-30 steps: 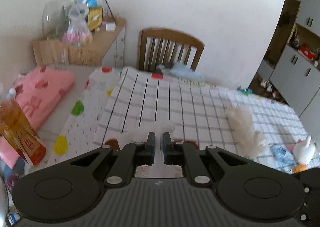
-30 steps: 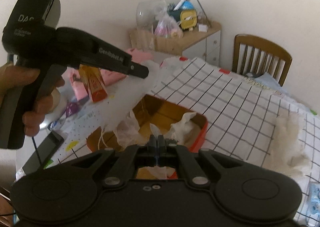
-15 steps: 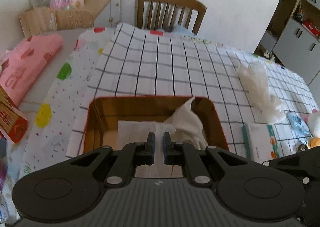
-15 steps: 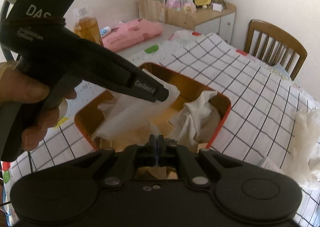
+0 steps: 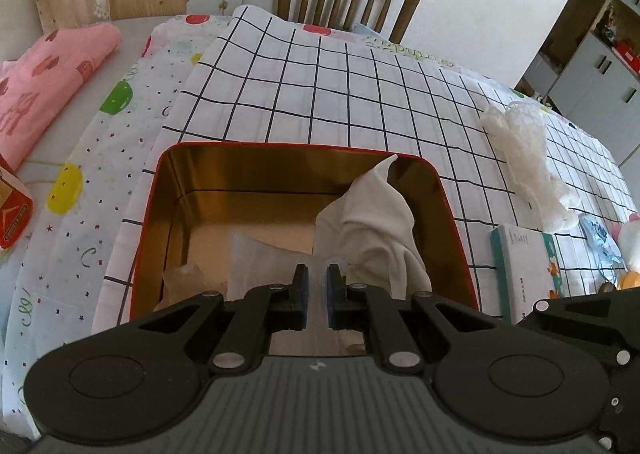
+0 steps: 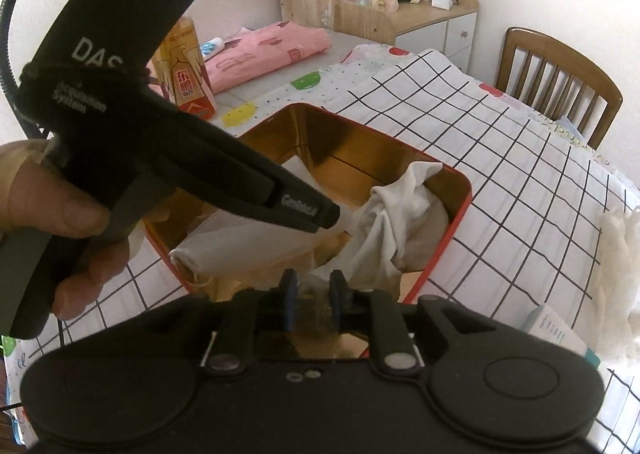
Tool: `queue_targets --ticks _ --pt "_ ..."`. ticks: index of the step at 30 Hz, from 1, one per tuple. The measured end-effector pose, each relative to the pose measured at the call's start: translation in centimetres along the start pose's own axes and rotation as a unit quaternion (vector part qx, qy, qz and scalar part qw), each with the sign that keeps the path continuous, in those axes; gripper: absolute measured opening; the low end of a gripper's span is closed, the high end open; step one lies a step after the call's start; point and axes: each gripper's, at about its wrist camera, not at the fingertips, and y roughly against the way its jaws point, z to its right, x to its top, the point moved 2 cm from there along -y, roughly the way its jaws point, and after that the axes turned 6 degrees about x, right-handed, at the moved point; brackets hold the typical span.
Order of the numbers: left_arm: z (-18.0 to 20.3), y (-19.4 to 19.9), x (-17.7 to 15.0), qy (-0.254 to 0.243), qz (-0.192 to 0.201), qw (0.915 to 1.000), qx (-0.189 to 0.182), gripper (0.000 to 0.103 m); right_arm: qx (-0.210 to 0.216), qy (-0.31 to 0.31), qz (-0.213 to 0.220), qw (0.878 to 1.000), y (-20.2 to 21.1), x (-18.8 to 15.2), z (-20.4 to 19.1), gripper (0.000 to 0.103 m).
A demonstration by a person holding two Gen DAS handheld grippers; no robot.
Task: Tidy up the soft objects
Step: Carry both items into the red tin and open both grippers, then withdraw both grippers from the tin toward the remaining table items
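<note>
Gold-lined red tin (image 5: 448, 213) lies just ahead of your left gripper (image 5: 316, 296) in the left wrist view. Its jaws are clenched on a thin white sheet (image 5: 256, 258) lowered inside the tin; a cream cloth (image 5: 372, 225) is bunched to the right of the fingers. A fluffy white piece (image 5: 528, 157) sits well off right on the checked cloth (image 5: 320, 93), not yet put away.

Right wrist view: your right gripper (image 6: 311, 294) has just been opening, jaws apart and releasing the sheet's edge over the tin's near wall. Judgement: two items are in; at least the fluffy one remains.
</note>
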Motion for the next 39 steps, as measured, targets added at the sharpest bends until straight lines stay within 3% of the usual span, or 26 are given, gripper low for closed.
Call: queue_targets --ticks 5,10,13,15,31,34,39 --pt "-0.1 0.2 0.0 0.006 0.001 1.0 -0.002 0.012 0.003 -0.002 0.006 1.0 0.2 0.0 0.0 0.03" --pt "-0.4 0.8 0.0 0.015 0.006 0.9999 -0.005 0.019 0.004 -0.006 0.014 1.0 0.8 0.0 0.1 0.035" --pt "-0.6 1.3 0.0 0.022 0.013 0.9997 -0.004 0.036 -0.001 -0.007 0.018 1.0 1.3 0.1 0.1 0.038" --pt "-0.7 1.8 0.0 0.021 0.021 0.9996 -0.004 0.059 -0.001 -0.01 0.021 1.0 1.6 0.1 0.1 0.04" --pt "0.7 7.6 -0.6 -0.007 0.081 0.9967 0.004 0.066 -0.002 -0.046 0.081 0.996 7.1 -0.5 0.3 0.063" --pt "1.5 8.7 -0.7 -0.016 0.096 0.9952 0.003 0.074 -0.003 -0.053 0.093 0.994 8.5 -0.8 0.4 0.064" --pt "3.0 10.4 -0.9 -0.029 0.113 0.9932 -0.007 0.076 -0.011 -0.062 0.12 0.991 11.3 -1.8 0.6 0.077"
